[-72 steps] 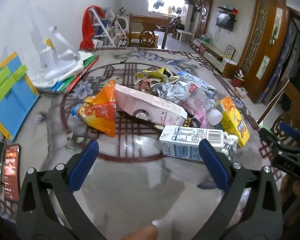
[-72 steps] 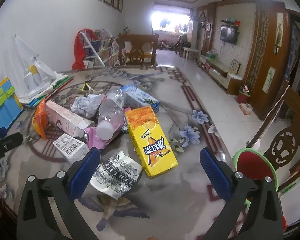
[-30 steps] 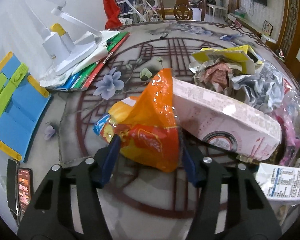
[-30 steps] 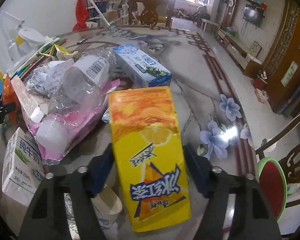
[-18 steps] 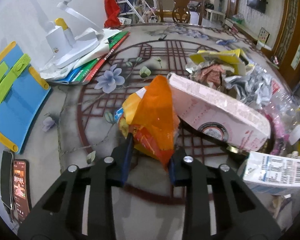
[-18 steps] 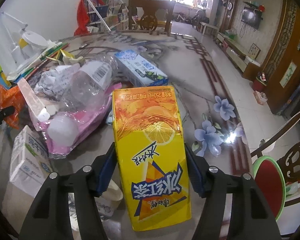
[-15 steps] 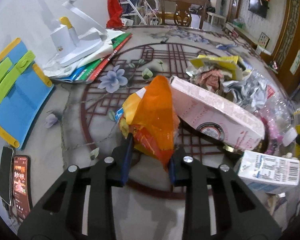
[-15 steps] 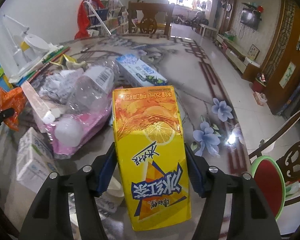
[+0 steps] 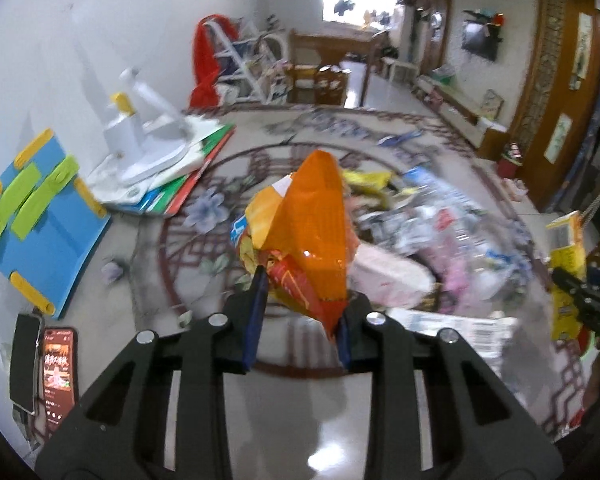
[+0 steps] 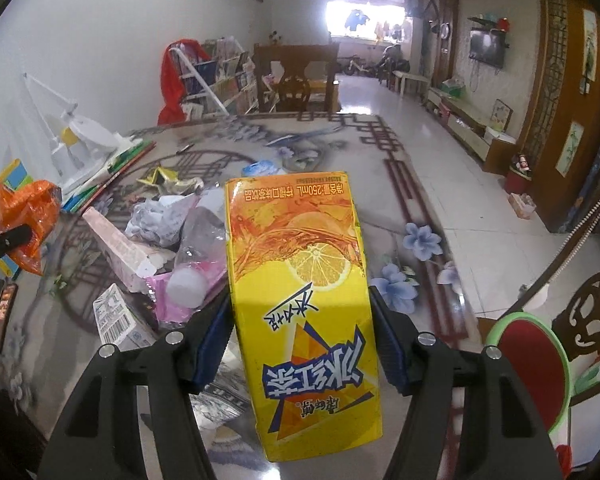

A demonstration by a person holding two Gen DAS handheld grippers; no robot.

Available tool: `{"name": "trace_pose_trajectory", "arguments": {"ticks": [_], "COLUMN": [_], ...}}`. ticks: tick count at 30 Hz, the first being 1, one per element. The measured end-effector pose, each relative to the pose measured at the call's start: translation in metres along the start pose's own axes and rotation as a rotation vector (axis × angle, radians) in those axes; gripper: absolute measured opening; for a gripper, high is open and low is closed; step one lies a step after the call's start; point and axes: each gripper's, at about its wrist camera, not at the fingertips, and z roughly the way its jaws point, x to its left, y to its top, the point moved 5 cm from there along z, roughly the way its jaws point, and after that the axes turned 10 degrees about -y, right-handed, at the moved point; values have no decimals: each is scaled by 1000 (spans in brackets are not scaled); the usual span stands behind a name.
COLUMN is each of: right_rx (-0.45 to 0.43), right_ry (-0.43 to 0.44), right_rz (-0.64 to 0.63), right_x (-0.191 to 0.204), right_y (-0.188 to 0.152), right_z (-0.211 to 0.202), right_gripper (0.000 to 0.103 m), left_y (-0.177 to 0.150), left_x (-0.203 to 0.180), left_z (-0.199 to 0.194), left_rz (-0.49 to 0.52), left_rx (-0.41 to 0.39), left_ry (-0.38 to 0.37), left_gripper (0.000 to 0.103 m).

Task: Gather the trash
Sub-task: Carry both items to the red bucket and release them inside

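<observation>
Grippers both hold trash above the table (image 10: 416,184): left gripper (image 9: 298,312) pinches an orange snack bag (image 9: 312,232), right gripper (image 10: 300,344) clamps a yellow lemon tea carton (image 10: 300,280).

snack bag (image 9: 316,236): orange, w/ red + yellow print
drink carton (image 10: 304,300): yellow, orange-slice art, blue lettering
table (image 10: 380,184): grey marble, dark-red lattice, blue flowers
board (image 9: 40,220), left of bag: blue, w/ green + yellow strips

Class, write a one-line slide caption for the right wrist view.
Right gripper clamps a yellow lemon tea carton above the littered table; the red bin waits alongside.
</observation>
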Motion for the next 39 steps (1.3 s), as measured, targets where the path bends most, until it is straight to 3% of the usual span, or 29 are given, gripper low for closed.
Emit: {"name": "trace_pose_trajectory", "arguments": {"ticks": [11,27,31,36,39], "right_rx": [-23,34,63,111,130], "right_ry": [-71,-274,-312,-300,-304], "right_rz": [86,284,347,433,452], "right_x": [-70,-268,-313,-338,-345], "right_y": [-4,-28,-47,-72,-78], "right_z": [-25,-42,-40,-28,-24], "right_gripper": [62,62,62,62,62], "left_y": [17,18,7,-14,-27], "left_x": [-122,-360,-417,-456,-471], "left_z": [2,46,61,89,97], "left_rz": [136,294,342,336,341], "left_rx": [2,110,159,265,300], "left_ry": [-228,-672,-733,-806,-814], "left_gripper": [29,30,30,31,31]}}
